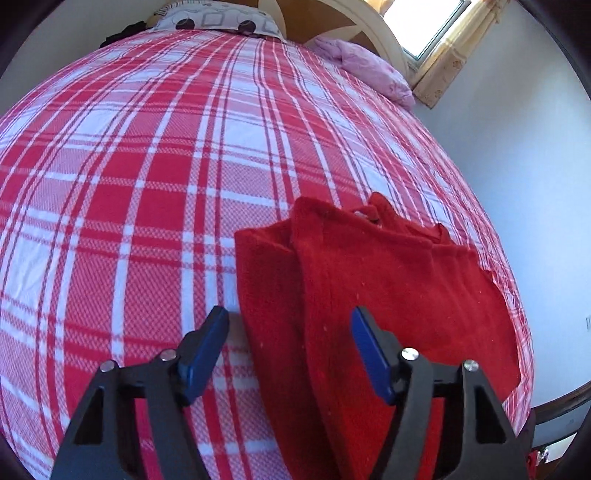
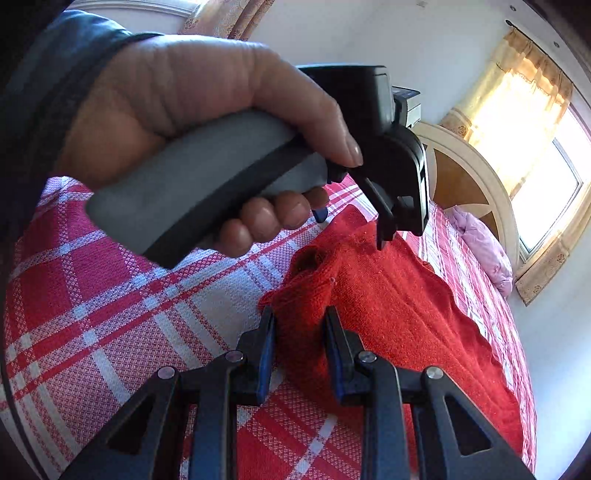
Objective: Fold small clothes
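Both at red sweater (image 1: 388,277): L gripper (image 1: 289,314) jaws wide, R gripper (image 2: 300,314) jaws clamped narrow.

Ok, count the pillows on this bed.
2: a patterned pillow at the headboard, and a pink pillow by the window. More may be hidden.

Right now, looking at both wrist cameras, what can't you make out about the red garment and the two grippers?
- Red garment: its near edge is cut off in the left wrist view by the picture's bottom edge and the left gripper.
- Right gripper: the garment's fold sits between its pads, but whether they pinch it cannot be told in the right wrist view.
- Left gripper's fingertips: hidden in the right wrist view behind the person's hand.
- Garment type: unclear, folded over itself.
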{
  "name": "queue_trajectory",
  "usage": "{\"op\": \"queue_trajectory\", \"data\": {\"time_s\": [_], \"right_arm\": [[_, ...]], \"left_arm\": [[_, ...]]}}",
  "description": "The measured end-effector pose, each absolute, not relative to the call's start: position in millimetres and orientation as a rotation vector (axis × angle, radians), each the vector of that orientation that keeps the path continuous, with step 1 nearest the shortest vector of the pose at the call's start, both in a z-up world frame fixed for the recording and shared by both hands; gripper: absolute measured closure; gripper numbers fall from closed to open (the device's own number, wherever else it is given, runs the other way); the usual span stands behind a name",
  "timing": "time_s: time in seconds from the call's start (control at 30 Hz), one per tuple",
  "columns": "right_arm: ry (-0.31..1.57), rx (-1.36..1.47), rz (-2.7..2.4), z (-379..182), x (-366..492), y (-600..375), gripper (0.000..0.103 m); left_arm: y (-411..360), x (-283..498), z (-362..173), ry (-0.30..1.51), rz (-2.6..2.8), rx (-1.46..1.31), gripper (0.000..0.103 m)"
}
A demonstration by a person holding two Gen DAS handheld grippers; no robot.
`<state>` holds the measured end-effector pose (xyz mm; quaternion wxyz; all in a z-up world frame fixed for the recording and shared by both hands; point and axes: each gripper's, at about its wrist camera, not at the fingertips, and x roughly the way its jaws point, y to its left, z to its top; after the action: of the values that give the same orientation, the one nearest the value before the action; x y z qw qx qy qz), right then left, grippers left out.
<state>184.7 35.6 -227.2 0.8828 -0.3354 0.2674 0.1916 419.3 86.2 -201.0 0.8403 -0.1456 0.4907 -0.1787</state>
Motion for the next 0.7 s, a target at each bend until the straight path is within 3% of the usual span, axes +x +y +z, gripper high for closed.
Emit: {"op": "queue_trajectory", "data": {"time_s": [0.13, 0.17, 0.23, 0.27, 0.3, 0.5, 0.7], "right_arm": [[0.557, -0.697, 0.399, -227.7, 185.4, 35.1, 0.077], [0.557, -0.697, 0.399, -227.7, 185.3, 35.0, 0.077], [0.557, -0.692, 0.4, -227.6, 186.0, 34.2, 0.077], [0.557, -0.689, 0.4, -227.4, 187.1, 33.2, 0.077], [0.555, -0.685, 0.398, -226.9, 187.4, 32.6, 0.077], [0.546, -0.646, 0.404, -221.6, 187.9, 25.8, 0.079], [0.639, -0.352, 0.477, -192.0, 199.6, -20.3, 0.084]], "left_arm": [[85.6, 421.9, -203.2, 1.025, -0.376, -0.285, 0.044], [84.0, 422.5, -204.1, 1.018, -0.376, -0.266, 0.057], [84.0, 420.0, -205.5, 1.012, -0.381, -0.252, 0.065], [85.6, 420.0, -205.5, 1.01, -0.393, -0.271, 0.078], [87.2, 420.9, -205.1, 1.011, -0.41, -0.295, 0.086], [90.7, 424.4, -199.3, 1.011, -0.4, -0.37, 0.091], [83.8, 420.6, -168.9, 0.969, -0.423, -0.416, 0.092]]}}
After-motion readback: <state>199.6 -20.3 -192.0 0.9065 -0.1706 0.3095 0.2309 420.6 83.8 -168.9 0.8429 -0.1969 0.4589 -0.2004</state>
